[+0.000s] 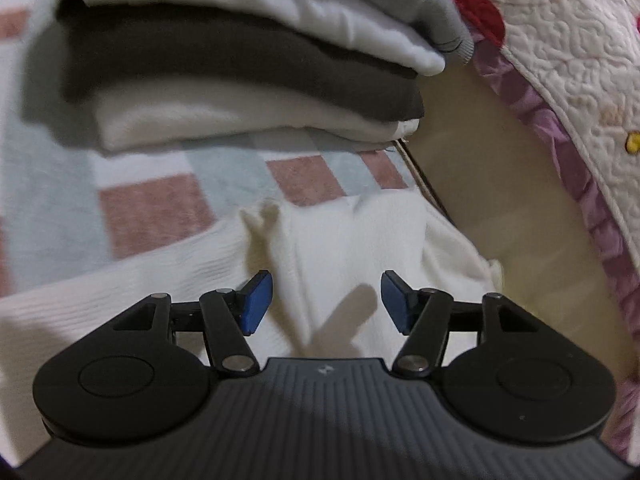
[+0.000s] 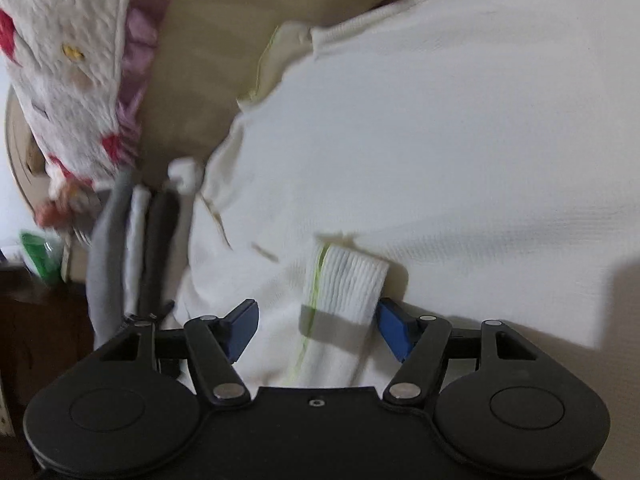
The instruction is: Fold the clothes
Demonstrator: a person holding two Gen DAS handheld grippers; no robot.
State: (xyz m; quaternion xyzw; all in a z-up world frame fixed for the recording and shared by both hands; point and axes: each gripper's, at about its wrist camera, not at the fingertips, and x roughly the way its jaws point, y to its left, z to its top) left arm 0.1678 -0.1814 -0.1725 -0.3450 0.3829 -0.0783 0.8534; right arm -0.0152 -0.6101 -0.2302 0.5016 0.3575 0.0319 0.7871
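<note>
The white ribbed knit garment lies spread over the bed, filling most of what we see from the right wrist. Its ribbed cuff with a yellow-green seam line sits between the blue pads of our right gripper, whose jaws stand wide apart; the cuff reaches the right pad, though blur keeps us from telling whether they touch, and nothing is clamped. The sleeve's lower length is hidden behind the gripper body. From the left wrist, the same white knit lies rumpled below our left gripper, also spread wide with nothing between its pads. The garment's far edge runs off the bottom and left of that view.

Beyond it stands a stack of folded clothes, white, dark brown and grey layers, its top cut off by the frame. Bare pink, blue and white checked bedcover shows between stack and garment. To the right, a tan headboard panel borders the bed, with a quilted white blanket with purple ruffled trim draped over it.
</note>
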